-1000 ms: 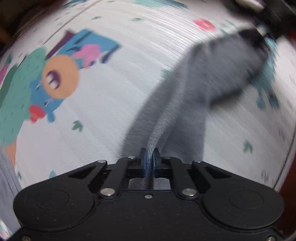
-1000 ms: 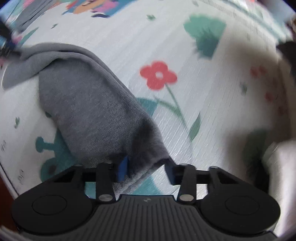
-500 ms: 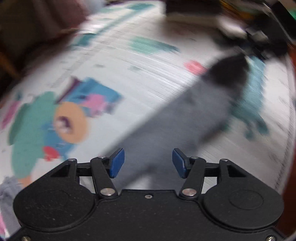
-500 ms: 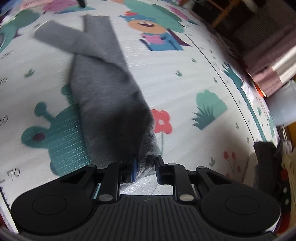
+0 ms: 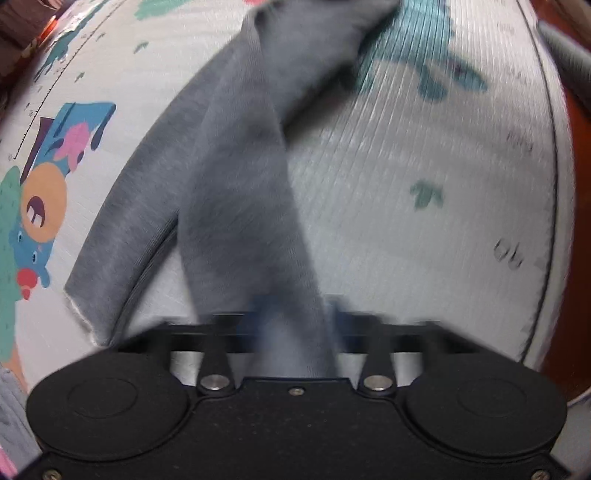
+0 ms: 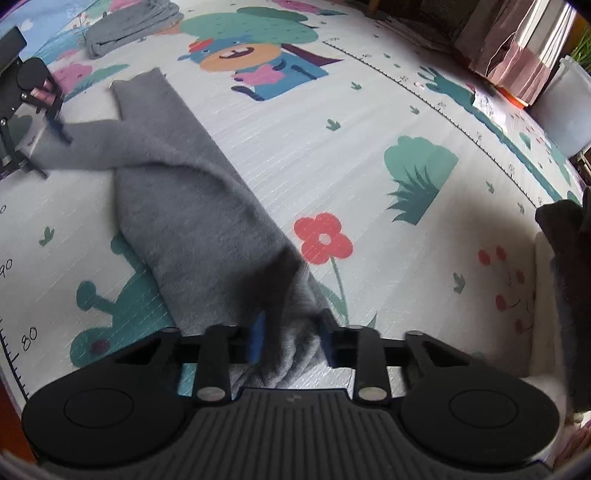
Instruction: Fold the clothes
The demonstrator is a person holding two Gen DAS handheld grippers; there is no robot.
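Observation:
A grey knit garment lies stretched across the cartoon play mat, with two long legs or sleeves splitting apart at its far end. In the left wrist view the garment runs up from my left gripper, whose blurred jaws stand around one long strip of it. The left gripper also shows in the right wrist view, on that strip's end. My right gripper has its jaws partly apart around the bunched near end of the garment.
Another grey garment lies crumpled at the mat's far edge. A dark cloth lies over a white pile at right. A white bin and pink curtain stand beyond the mat. Reddish floor borders the mat.
The left gripper, open half a second ago, has moved down onto a strip of the garment. The right gripper's jaws have widened around the bunched end. The garment now lies longer across the mat.

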